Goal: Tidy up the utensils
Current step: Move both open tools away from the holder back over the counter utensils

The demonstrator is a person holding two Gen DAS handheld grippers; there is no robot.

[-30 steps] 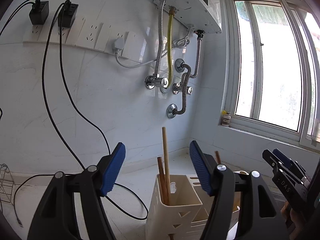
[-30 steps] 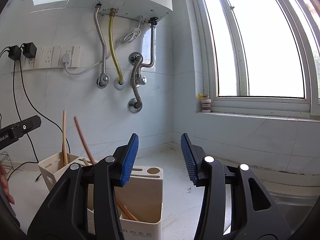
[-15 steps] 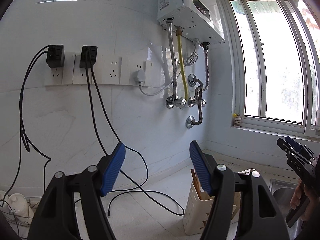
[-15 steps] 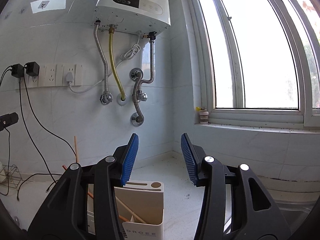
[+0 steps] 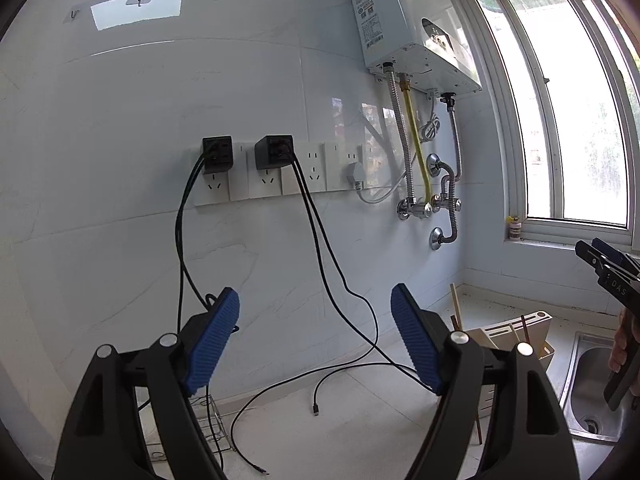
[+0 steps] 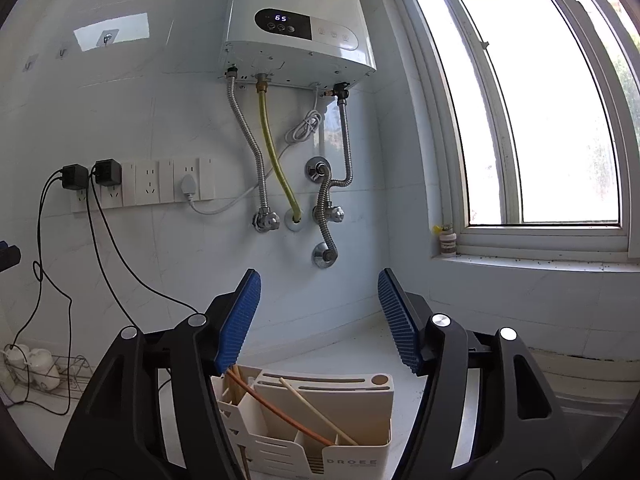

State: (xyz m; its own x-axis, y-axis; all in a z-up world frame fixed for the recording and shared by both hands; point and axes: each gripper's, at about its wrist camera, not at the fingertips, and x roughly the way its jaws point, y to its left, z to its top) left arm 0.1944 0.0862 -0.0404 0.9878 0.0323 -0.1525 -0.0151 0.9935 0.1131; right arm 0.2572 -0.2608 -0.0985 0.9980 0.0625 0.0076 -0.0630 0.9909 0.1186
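Observation:
A cream utensil holder (image 6: 320, 432) stands on the white counter below my right gripper (image 6: 318, 320), which is open and empty above it. Several chopsticks (image 6: 280, 408) lean inside its compartments. In the left wrist view the holder (image 5: 516, 336) sits at the right behind my finger, with chopsticks (image 5: 456, 308) sticking up. My left gripper (image 5: 316, 340) is open and empty, raised and facing the wall. The right gripper's tip (image 5: 608, 272) shows at the far right edge.
A steel sink (image 5: 592, 384) lies right of the holder. Black cables (image 5: 320, 376) trail from wall sockets (image 5: 276, 168) onto the counter. A wire rack (image 6: 44, 368) holding white cups stands at the left. A water heater (image 6: 300, 32) and window (image 6: 540, 120) are above.
Both grippers have pulled back and tilted up, away from the holder. The left view swung left toward the sockets. Both stay open and empty.

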